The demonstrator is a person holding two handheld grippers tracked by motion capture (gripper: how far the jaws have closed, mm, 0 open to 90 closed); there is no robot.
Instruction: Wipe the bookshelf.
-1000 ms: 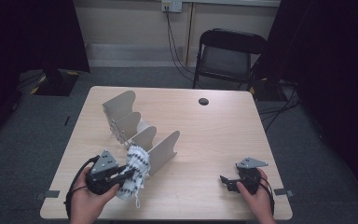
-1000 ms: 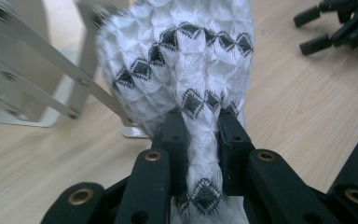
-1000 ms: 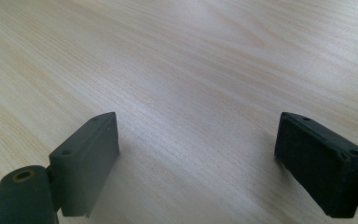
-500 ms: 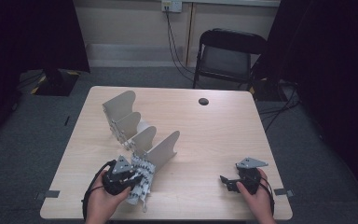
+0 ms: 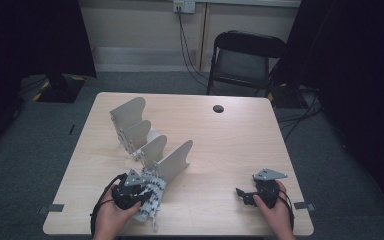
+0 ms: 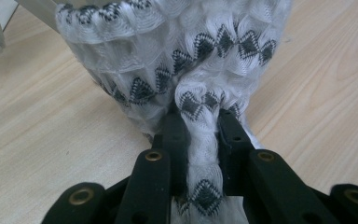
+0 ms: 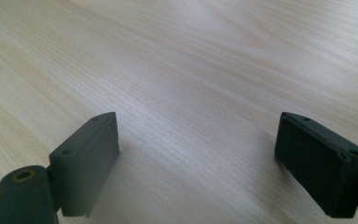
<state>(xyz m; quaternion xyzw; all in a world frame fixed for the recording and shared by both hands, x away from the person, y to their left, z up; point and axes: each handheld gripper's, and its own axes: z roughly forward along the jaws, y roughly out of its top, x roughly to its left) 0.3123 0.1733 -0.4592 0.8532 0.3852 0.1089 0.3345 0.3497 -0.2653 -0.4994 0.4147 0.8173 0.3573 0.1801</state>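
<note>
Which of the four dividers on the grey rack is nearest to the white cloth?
The front divider, the one closest to the person: the white cloth lies just before it, while the other three stand farther back on the grey rack.

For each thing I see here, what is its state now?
Left tool: shut on the patterned cloth.
Patterned cloth: bunched, pinched, lying on the table.
Right tool: open, holding nothing, low over the table.
Divider rack: upright, slots unfilled.
Folding chair: unfolded, unoccupied.

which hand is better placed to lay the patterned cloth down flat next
Left. Its claw is shut on a fold of the cloth beside the rack; the right claw sits open, apart, over bare table.
</note>
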